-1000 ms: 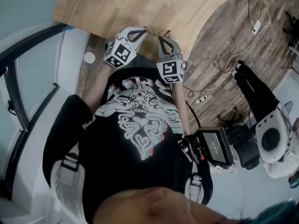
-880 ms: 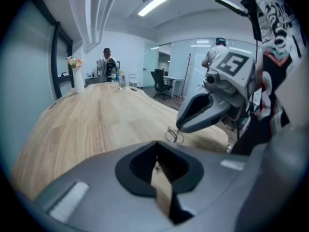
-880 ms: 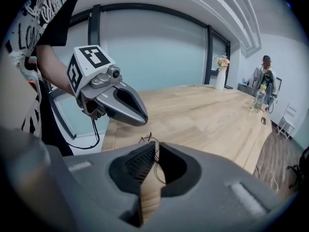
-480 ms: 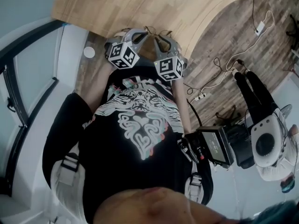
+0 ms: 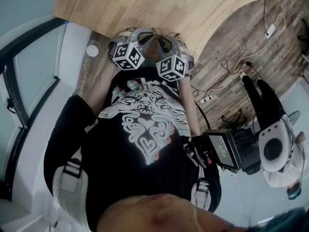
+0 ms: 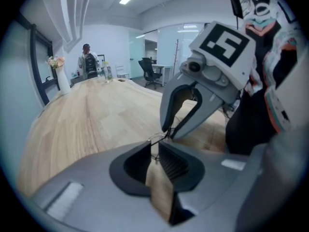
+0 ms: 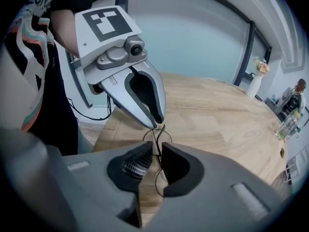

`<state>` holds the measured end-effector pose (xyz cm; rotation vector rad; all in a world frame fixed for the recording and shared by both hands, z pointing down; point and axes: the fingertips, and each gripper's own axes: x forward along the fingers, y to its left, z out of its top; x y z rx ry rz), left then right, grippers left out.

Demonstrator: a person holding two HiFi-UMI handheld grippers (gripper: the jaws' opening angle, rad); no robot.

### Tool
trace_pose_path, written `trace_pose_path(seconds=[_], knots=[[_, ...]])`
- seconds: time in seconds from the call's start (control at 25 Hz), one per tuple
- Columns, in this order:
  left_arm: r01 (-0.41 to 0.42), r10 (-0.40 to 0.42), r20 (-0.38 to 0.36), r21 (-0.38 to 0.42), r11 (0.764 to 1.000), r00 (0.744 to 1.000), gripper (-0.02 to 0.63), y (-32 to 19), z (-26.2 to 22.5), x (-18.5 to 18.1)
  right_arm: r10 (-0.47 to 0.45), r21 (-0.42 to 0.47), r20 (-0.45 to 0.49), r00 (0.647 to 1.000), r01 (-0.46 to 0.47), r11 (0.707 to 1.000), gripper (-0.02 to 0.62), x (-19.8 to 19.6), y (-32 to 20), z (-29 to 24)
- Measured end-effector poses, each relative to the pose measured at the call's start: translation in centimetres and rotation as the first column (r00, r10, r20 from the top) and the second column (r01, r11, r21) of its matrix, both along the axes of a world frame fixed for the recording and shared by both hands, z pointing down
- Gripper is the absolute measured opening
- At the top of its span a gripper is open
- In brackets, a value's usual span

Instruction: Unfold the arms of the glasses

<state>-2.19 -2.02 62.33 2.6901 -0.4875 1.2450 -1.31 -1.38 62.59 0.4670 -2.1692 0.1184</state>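
The glasses are held between 2 grippers, over the bench. The right gripper is pinched shut on their thin wire, and so is the left gripper. The arms appear only partly swung out, so the unfolding is judged unfinished.

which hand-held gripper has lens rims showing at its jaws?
The right hand-held gripper: round rims of the thin black wire glasses loop out above and below its jaws. The left hand-held gripper pinches a thin wire section.
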Motion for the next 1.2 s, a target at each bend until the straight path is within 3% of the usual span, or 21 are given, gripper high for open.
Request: trace_pose_path(seconds=[0.36,0.48,0.56,0.76,0.84,0.96,1.2], knots=[[-0.004,0.004,0.013,-0.038,0.999,1.000,0.011,0.3,1.3,-1.1,-0.092,-0.003,-0.077,0.993,0.092,0.996,0.058,-0.5,0.1,1.1],[-0.017,0.017,0.013,-0.039,0.999,1.000,0.011,0.6,2.2,-1.5,-0.107,-0.005,-0.082,0.991,0.107,0.994,0.051,-0.7,0.1,1.2],[-0.012,0.012,0.010,-0.037,0.999,1.000,0.011,0.3,2.1,-1.6,-0.119,0.005,-0.084,0.989,0.120,0.993,0.005,-1.0,0.1,1.1],[-0.020,0.020,0.009,-0.028,0.999,1.000,0.009,0.2,1.8,-1.7,-0.114,0.011,-0.064,0.991,0.115,0.993,0.002,-1.6,-0.2,0.7],[-0.039,0.040,0.022,-0.029,0.999,0.999,0.009,0.6,1.8,-1.9,-0.102,0.006,-0.029,0.994,0.103,0.995,0.002,-1.9,-0.2,0.2],[-0.072,0.073,0.038,-0.032,0.997,0.997,0.011,1.0,1.7,-2.0,-0.050,-0.035,0.102,0.994,0.054,0.998,0.002,-2.3,-0.3,-1.1],[-0.167,0.167,0.054,-0.009,0.986,0.984,0.011,0.9,0.6,-1.4,0.014,-0.073,0.263,0.965,0.005,0.997,0.002,-2.2,-0.8,-3.4]])
